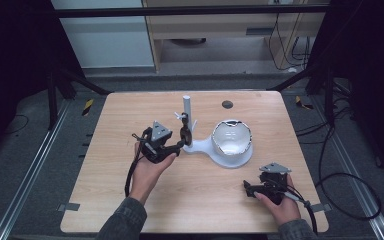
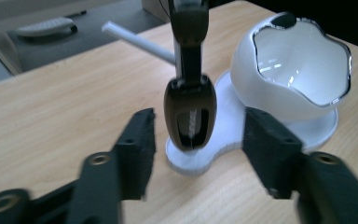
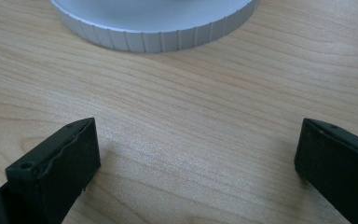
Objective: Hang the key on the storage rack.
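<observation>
The wooden bench (image 1: 130, 200) carried a white stand (image 1: 220, 152) near the middle of its far half, its flat base bearing a jagged-rimmed white bowl (image 1: 232, 136) and an upright post (image 1: 187, 107). A dark oval clip (image 2: 189, 112) hung beside the post above the base's narrow end. The left gripper (image 2: 196, 140) stood released, its jaws apart on either side of the clip, not pressing it. Toward the near right corner, the right gripper (image 3: 196, 154) rested released over bare wood.
</observation>
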`<action>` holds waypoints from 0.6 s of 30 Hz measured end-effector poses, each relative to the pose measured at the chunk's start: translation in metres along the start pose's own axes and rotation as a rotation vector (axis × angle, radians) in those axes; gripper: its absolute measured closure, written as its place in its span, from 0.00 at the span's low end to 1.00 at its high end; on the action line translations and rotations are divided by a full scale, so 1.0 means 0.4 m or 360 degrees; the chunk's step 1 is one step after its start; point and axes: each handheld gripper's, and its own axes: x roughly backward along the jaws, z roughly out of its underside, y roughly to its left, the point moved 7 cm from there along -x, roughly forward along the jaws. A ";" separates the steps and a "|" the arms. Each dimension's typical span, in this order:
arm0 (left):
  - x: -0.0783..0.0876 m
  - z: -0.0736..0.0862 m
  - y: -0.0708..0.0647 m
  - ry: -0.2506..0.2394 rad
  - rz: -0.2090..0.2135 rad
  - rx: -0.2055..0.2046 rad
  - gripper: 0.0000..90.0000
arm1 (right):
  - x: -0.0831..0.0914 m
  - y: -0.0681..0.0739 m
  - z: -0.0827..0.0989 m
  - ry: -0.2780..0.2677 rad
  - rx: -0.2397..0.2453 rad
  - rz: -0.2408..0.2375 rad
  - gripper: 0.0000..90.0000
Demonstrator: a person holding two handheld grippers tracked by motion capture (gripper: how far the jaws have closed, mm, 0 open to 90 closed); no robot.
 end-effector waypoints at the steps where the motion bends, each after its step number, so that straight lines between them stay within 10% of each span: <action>1: 0.005 0.007 0.002 0.0020 0.0016 0.0006 0.37 | 0.000 0.000 0.000 0.0001 0.0001 0.0001 0.00; 18: 0.124 0.032 0.051 0.0026 0.0052 0.0040 0.08 | 0.000 0.001 0.000 -0.0001 -0.0003 0.0003 0.00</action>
